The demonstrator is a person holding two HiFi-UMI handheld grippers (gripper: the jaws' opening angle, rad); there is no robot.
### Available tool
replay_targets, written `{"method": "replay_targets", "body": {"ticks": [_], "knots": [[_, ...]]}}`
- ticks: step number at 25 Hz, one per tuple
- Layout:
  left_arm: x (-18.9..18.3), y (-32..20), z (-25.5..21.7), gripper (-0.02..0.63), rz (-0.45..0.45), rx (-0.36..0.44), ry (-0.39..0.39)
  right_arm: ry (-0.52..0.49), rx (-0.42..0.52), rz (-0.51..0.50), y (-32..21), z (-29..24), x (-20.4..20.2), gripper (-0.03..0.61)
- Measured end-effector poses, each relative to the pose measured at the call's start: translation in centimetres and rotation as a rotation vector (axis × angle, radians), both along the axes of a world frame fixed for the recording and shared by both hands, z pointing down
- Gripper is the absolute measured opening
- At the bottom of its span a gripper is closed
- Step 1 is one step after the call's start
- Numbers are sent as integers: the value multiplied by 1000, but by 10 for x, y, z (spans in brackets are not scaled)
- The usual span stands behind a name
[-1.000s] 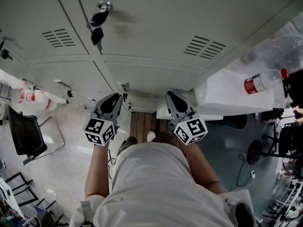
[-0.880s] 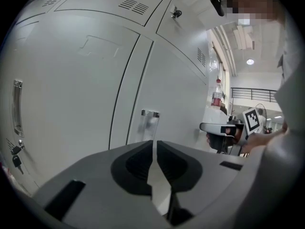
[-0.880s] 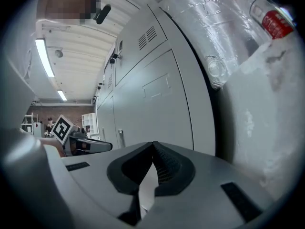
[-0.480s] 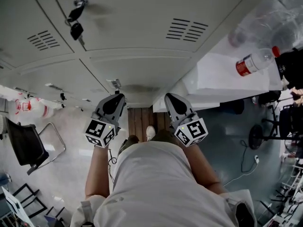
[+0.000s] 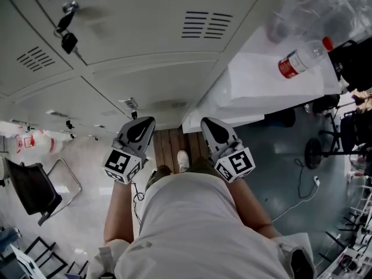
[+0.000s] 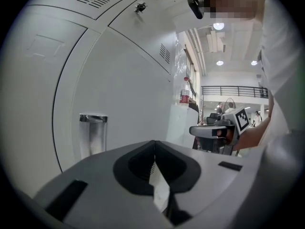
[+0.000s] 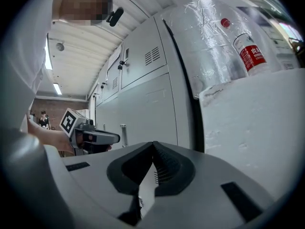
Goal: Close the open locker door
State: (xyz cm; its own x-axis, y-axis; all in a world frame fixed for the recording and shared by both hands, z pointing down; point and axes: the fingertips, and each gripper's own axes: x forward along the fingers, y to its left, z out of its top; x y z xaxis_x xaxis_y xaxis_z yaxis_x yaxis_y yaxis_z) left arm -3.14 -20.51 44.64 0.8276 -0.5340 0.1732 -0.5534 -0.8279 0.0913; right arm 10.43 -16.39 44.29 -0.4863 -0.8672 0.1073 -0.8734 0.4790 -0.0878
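Grey locker doors (image 5: 151, 45) fill the wall ahead and all of them lie flush in the head view. The lower door (image 6: 119, 94) close to my left gripper has a recessed metal handle (image 6: 93, 132). My left gripper (image 5: 142, 127) is held a little off that door, its jaws shut with nothing between them. My right gripper (image 5: 209, 125) hangs beside it at the same height, also shut and empty. Each gripper shows in the other's view: the right gripper (image 6: 214, 131) and the left gripper (image 7: 90, 136).
Keys (image 5: 67, 34) hang from a lock on an upper door. A white box (image 5: 273, 86) stands right of the lockers with a red-labelled plastic bottle (image 5: 299, 57) and clear plastic wrap on top. A black chair (image 5: 32, 190) stands at the left, and cables lie on the floor at the right.
The head view has swung: the lockers and keys slid up and left, the white box and bottle moved inward. Both grippers stay in front of the body, side by side.
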Motion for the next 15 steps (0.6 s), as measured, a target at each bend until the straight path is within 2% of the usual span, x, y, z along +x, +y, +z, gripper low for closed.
{"method": "replay_targets", "body": {"ticks": [7,15], "knots": [[13,9,-5,5,49,33,-4,29,15,-14,9,0,-4,12],[12,9,-3,5,40,24,-4,14,21,-43,9,-1,-8,12]]}}
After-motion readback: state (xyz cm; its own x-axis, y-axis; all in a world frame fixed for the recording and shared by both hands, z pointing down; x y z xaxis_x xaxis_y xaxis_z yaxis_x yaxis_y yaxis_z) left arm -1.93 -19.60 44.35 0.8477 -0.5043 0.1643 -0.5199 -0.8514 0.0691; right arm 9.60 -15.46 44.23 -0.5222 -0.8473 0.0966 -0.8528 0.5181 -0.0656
